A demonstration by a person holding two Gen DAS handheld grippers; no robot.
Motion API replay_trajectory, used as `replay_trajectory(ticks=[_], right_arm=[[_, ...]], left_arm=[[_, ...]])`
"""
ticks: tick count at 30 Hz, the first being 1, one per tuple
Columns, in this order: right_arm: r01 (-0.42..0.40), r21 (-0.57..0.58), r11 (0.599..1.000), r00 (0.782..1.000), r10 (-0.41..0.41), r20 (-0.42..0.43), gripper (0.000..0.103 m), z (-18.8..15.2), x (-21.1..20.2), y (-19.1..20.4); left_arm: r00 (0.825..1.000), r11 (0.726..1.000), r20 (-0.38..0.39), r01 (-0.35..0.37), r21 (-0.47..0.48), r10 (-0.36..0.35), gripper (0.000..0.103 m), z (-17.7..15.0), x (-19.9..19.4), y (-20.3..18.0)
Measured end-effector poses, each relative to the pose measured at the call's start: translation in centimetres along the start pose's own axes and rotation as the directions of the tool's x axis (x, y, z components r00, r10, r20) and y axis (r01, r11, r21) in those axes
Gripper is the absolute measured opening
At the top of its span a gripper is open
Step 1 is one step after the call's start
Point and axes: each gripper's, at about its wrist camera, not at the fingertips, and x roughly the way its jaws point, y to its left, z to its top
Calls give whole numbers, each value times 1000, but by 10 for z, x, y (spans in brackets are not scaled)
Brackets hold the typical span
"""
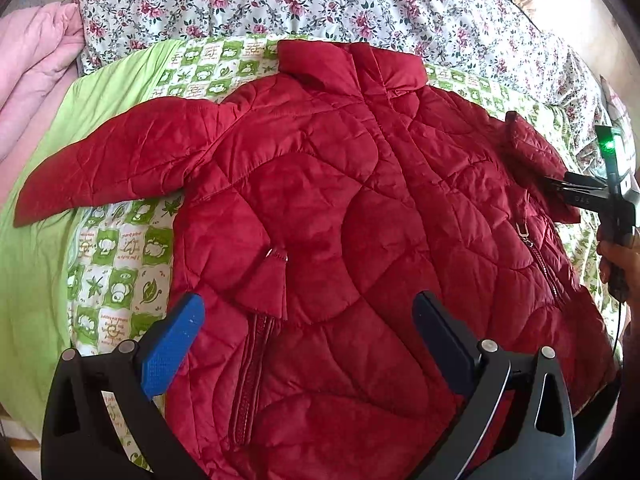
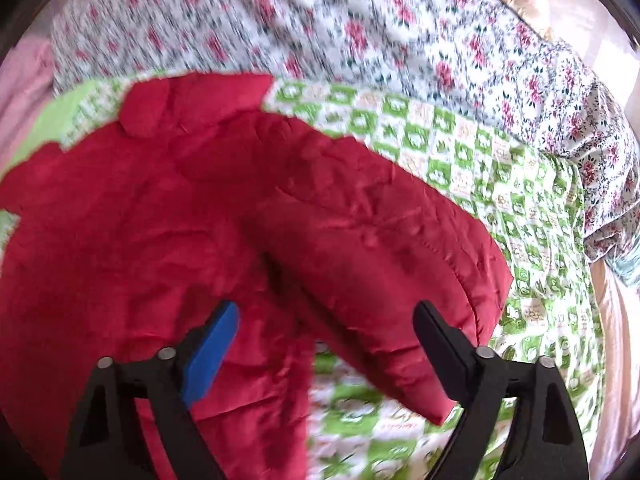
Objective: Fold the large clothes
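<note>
Your red quilted jacket (image 1: 340, 208) lies spread flat, front up, across the middle of the frame on the green-and-white checked printed quilt (image 1: 116, 276).

In the left wrist view, your left gripper (image 1: 308, 316) hangs over the jacket's lower hem with its jaws wide apart and nothing between them; the blue pad (image 1: 172, 348) sits at lower left. One sleeve (image 1: 104, 168) reaches toward the left edge. At the right edge your right gripper (image 1: 560, 192) meets the other sleeve's cuff (image 1: 532, 152). In the blurred right wrist view that sleeve (image 2: 380, 248) lies between the parted jaws of the right gripper (image 2: 326, 320), the pads not pressing it. A floral sheet (image 1: 320, 0) fills the top, with pink bedding (image 1: 36, 64) at upper left. No containers show.
</note>
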Motion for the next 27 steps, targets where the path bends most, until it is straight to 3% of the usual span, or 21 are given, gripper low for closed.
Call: replay_trajectory(ticks=[3,6,7,8,13,16,18,20,23,27], right_arm=[[11,45,999,1000,-11,-5,69,2,11,-15],[-49,110,993,999,48,9,49,4,11,-29],[-66,121,990,998,65,14,30,5,10,-31],[-64,124,990,998,63,19,21,6,8,-30],[-110,126,986,993,103,61,12,15,-7,-19],[-191,116,975,978,179,104,11,26,-19,-8],[-244,91,966,964,231,135,11,33,-29,7],[-290,45,956,945,279,170,11,42,-38,29],[-360,-38,932,911,360,200,11,52,-49,70],[-439,-167,883,863,466,194,11,57,-55,132]], left_arm=[[1000,1000,-4,-13,3,13,103,2,6,-1],[999,999,-45,18,-28,-19,103,4,17,3],[998,998,-43,36,-45,-38,103,4,18,6],[998,996,-38,52,-67,-54,103,4,20,8],[994,978,30,111,-177,-108,103,4,17,19],[993,981,12,115,-158,-115,103,7,19,20],[996,993,-45,69,-90,-74,103,10,25,16],[994,996,-79,67,-53,-71,103,10,29,14],[992,991,-75,98,-87,-105,103,11,29,23],[977,968,-65,192,-164,-205,103,19,30,44]])
